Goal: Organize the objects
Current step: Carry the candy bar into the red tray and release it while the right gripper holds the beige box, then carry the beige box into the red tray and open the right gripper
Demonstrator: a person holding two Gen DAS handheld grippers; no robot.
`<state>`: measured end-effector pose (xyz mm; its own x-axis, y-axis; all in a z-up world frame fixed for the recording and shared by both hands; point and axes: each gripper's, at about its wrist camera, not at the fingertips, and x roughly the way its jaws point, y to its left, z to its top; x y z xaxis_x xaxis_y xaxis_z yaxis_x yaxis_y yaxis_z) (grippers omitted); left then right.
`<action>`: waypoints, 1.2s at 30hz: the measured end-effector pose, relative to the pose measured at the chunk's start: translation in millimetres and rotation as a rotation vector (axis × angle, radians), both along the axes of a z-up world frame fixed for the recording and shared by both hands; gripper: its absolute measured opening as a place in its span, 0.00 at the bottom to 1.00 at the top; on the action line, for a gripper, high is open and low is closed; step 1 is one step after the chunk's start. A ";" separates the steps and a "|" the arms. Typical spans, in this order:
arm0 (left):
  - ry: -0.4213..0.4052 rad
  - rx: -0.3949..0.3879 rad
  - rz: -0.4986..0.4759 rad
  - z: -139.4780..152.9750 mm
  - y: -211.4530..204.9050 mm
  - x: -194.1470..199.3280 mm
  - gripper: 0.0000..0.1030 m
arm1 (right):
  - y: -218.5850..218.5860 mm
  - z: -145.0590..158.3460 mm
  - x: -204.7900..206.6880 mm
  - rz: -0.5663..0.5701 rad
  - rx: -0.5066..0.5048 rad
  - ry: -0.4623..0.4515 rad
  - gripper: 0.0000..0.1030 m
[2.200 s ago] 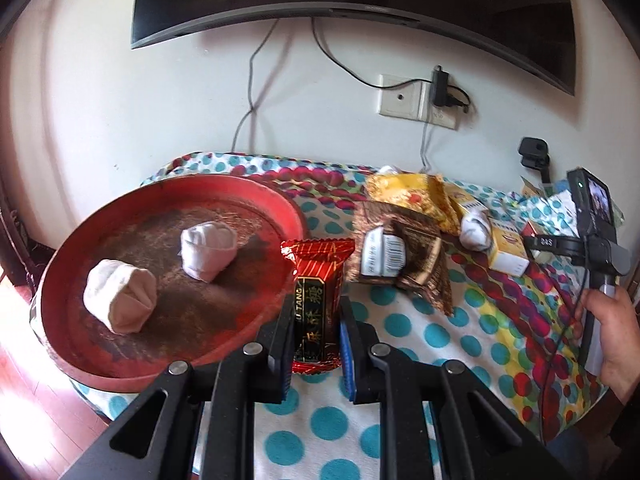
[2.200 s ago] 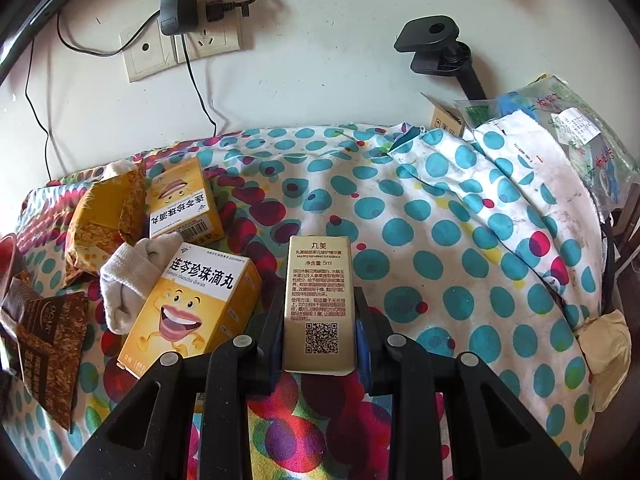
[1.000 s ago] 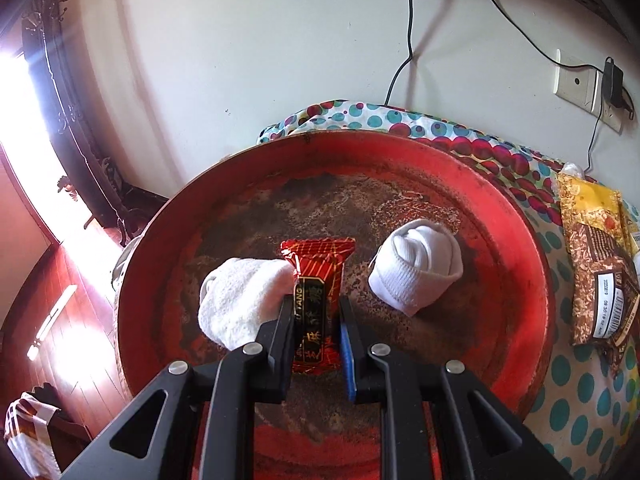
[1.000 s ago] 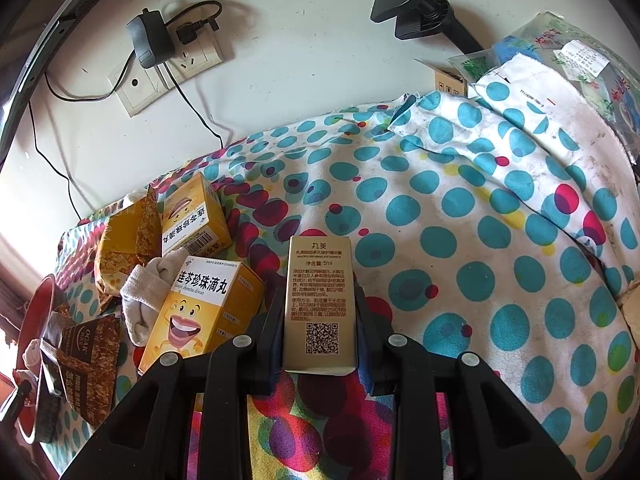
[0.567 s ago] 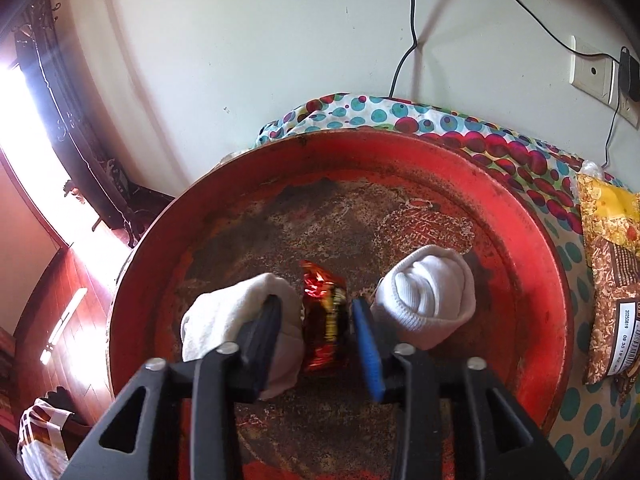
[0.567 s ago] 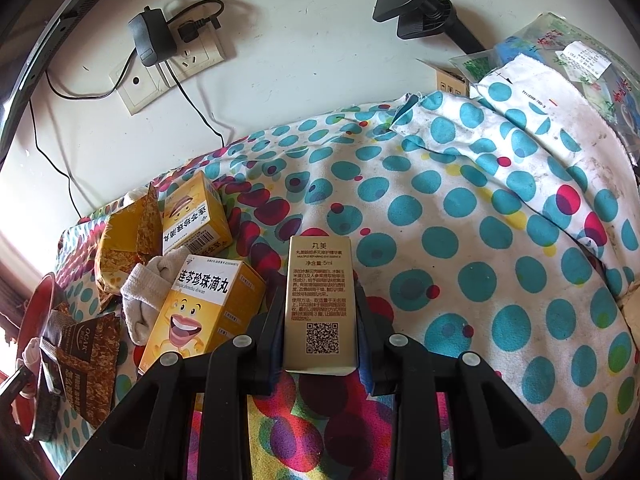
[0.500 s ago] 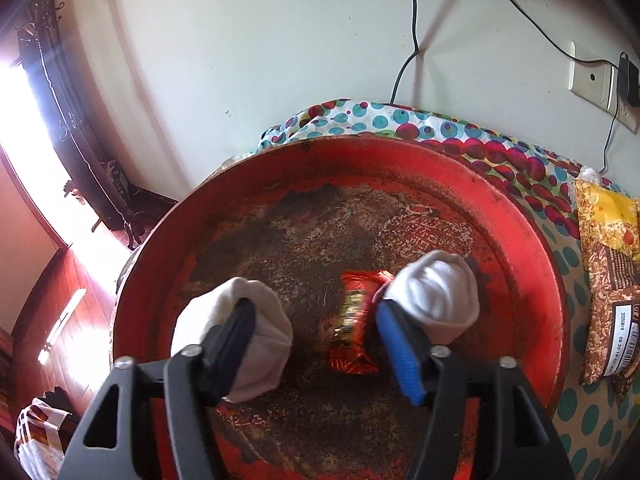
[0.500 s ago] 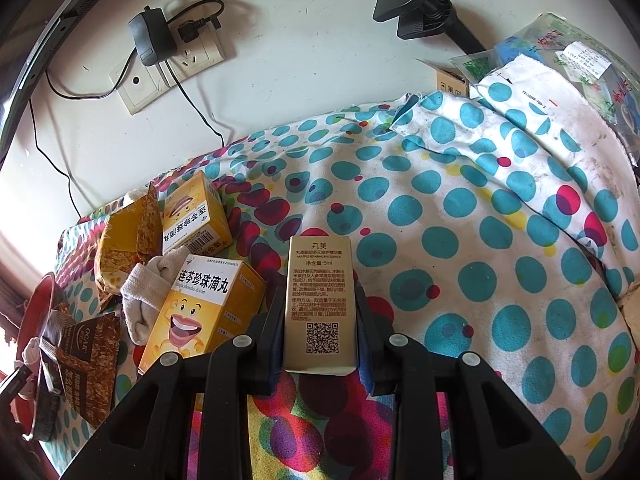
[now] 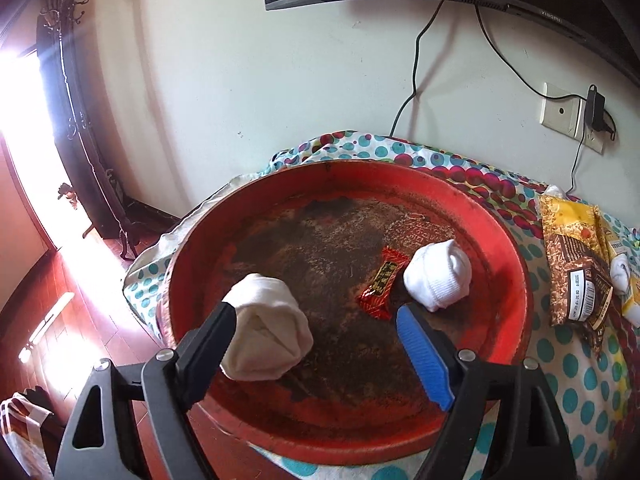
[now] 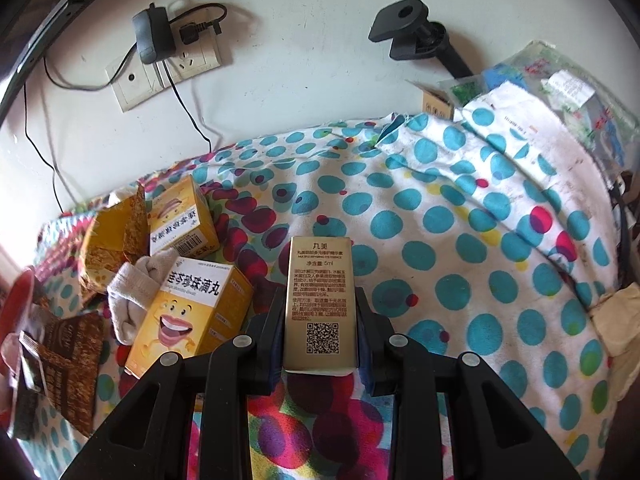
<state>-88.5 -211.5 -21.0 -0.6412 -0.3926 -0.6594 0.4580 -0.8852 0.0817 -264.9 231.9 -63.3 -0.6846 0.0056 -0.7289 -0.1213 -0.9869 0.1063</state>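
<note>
Red tray (image 9: 516,280): worn lacquer, dark scuffed middle, sitting at the edge of the polka-dot cloth (image 10: 440,208). It looks to be the collecting spot.
Candy packet (image 9: 380,284): red and gold, lying flat in the tray, its far end touching the white sock roll (image 9: 438,274). Nothing grips it.
Left gripper (image 9: 316,336): jaws spread wide above the tray, empty; its left finger crosses in front of the cream sock roll (image 9: 266,340), whether touching I cannot tell.
Right gripper (image 10: 320,336): clenched on the gold box (image 10: 320,300), held upright with the QR code facing the camera, above the cloth.
Why held so: gripped by its narrow sides near the base, so the box stays steady for carrying.
Waiting pile: two yellow medicine boxes (image 10: 192,312), a grey sock (image 10: 132,300) between them, snack bags (image 10: 60,364) to the left.
Judgement: the sorting is partly done; the gold box needs a home next.
</note>
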 end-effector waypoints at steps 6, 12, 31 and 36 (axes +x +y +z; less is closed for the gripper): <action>0.052 0.049 0.072 1.7 -17.8 49.1 0.82 | -17.9 40.1 13.3 0.023 0.058 0.083 0.27; 0.082 0.052 0.150 4.9 -36.0 72.9 0.82 | -98.4 70.2 35.4 0.208 0.090 0.156 0.27; 0.097 0.079 0.224 2.8 -66.5 88.7 0.82 | -380.0 26.1 131.8 0.846 0.163 0.065 0.27; 0.093 0.086 0.218 0.9 -68.1 87.4 0.83 | -402.5 12.8 137.6 0.881 0.176 0.031 0.27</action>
<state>-1.1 -279.6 -20.1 -0.6069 -0.4735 -0.6383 0.6408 -0.7666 -0.0406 -127.3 -170.6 -50.5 -0.5129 -0.4213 -0.7480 0.6878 -0.7231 -0.0644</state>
